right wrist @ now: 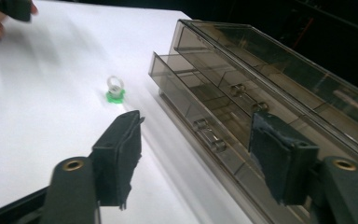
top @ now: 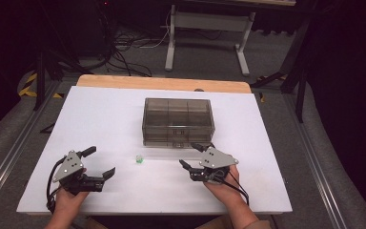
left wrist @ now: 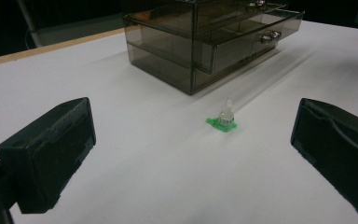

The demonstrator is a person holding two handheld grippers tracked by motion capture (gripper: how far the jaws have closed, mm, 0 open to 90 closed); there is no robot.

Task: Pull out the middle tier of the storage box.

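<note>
Hovering low over the white desk [top: 105,119], both claws are sitting wide open, gripping nothing. Left claw [top: 100,164] is pointing at a small clear ring on a green base [left wrist: 223,120], which is standing alone on the desk, between the two claws & just in front of a smoke-grey clear plastic drawer box [top: 177,122]. Right claw [top: 194,156] is hanging close to the box front, near the small clear drawer knobs [right wrist: 208,132].

Handling, my guess: ring is looking v. light, hard & slick, prob. apt to skid or tip if nudged. Best hold is prob. across the green base, low down, jaws closing gently, not on the clear top.

Box: stacked drawers, w/ one sticking out slightly in the right gripper view. Through the tinted walls the compartments are looking empty, though can't tell for sure. Drawer is prob. sliding easily; box is likely light enough to shift when a knob gets pulled.
</note>
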